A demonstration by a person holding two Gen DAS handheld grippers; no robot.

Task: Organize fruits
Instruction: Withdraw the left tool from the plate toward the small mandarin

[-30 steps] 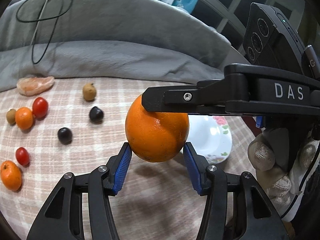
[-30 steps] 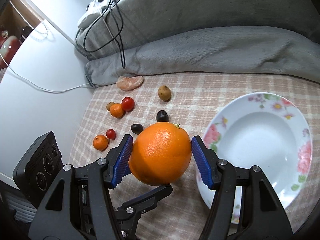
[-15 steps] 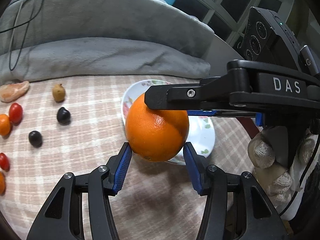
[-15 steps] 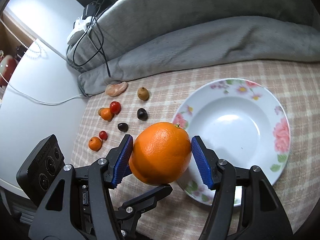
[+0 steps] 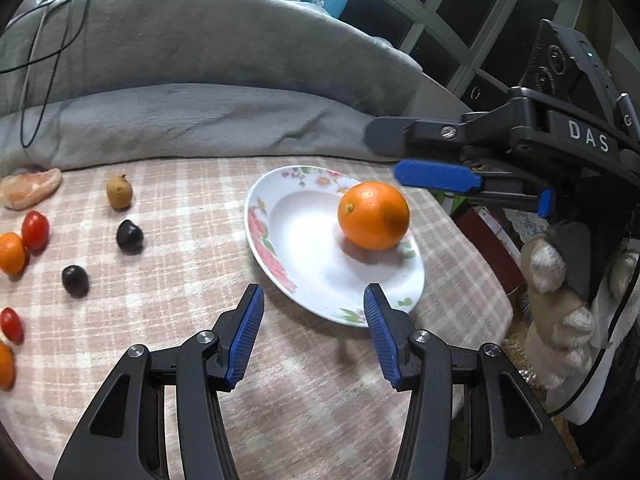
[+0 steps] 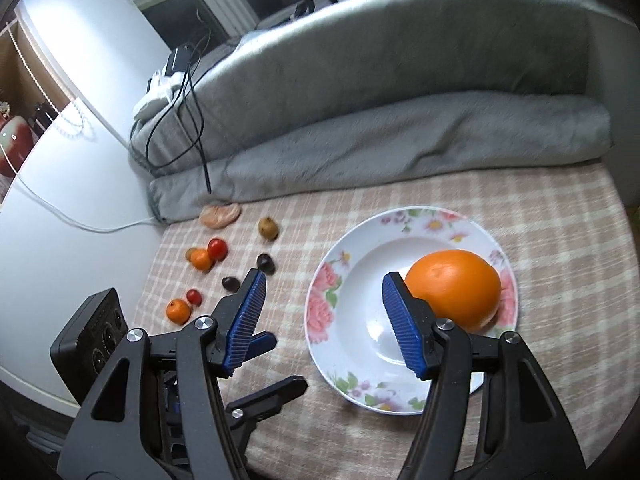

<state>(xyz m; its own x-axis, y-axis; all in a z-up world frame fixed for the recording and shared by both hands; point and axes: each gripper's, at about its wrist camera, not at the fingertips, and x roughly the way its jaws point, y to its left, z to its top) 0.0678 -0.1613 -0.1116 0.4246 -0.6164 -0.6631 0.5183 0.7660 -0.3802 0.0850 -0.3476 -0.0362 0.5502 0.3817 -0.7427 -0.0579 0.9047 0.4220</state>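
Fruits are lying mostly loose on the checked cloth (image 5: 168,304), with the grey blanket (image 5: 200,112) bunching along the far side. The flowered plate (image 6: 340,320) is sitting at right, carrying the large orange (image 6: 456,288) on its right rim. The right gripper (image 6: 324,320) is hovering open and empty, the orange just beyond its right pad. The left gripper (image 5: 314,332) is closing with nothing between its jaws. Small tomatoes (image 5: 35,230) and dark fruits (image 5: 129,235) are resting at left.

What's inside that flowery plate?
One big orange sits in the plate, towards its rim. The rest is bare white; the patch under the orange is hidden.
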